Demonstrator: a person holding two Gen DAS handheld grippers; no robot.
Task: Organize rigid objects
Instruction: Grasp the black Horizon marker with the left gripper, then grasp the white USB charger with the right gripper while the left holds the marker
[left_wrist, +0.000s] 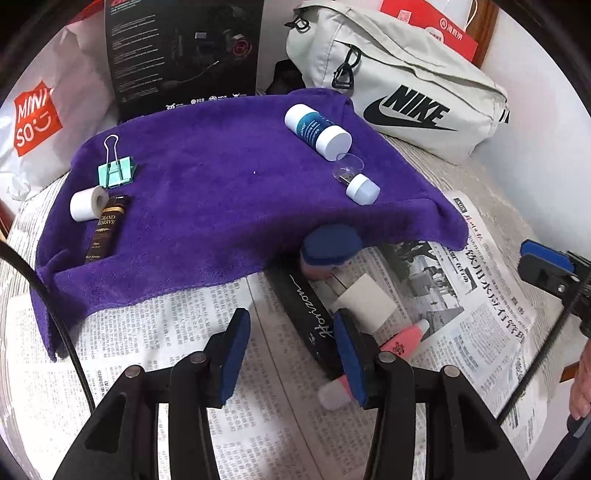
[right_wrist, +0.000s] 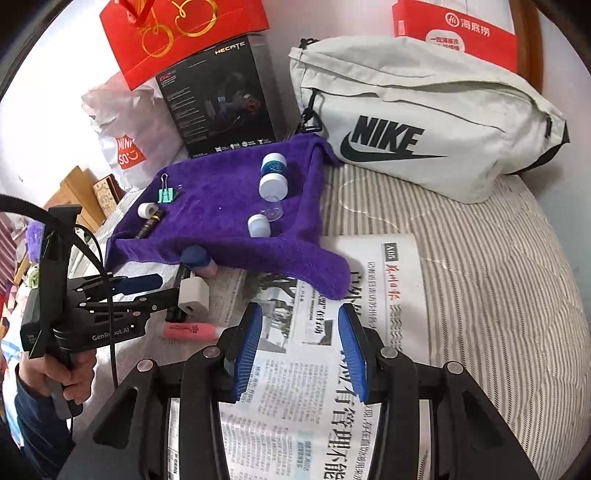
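Observation:
A purple towel (left_wrist: 207, 206) (right_wrist: 229, 229) carries a green binder clip (left_wrist: 116, 173), a white tape roll (left_wrist: 86, 204), a dark tube (left_wrist: 107, 229), a blue-and-white bottle (left_wrist: 317, 131) and a white-capped USB stick (left_wrist: 360, 186). On the newspaper (left_wrist: 177, 332) lie a black Horizon case (left_wrist: 310, 317), a white charger (left_wrist: 364, 301) (right_wrist: 194, 297), a pink highlighter (left_wrist: 388, 350) (right_wrist: 192, 331) and a blue-topped sponge (left_wrist: 330, 251). My left gripper (left_wrist: 291, 354) (right_wrist: 162, 291) is open and empty, just left of the case. My right gripper (right_wrist: 301, 352) is open and empty above newspaper.
A white Nike bag (left_wrist: 399, 92) (right_wrist: 424, 136) lies at the back right. A black headset box (left_wrist: 184, 55) (right_wrist: 221, 103), a Miniso bag (left_wrist: 37, 122) and red packaging (right_wrist: 184, 33) stand behind the towel. Striped bedding (right_wrist: 480, 295) spreads to the right.

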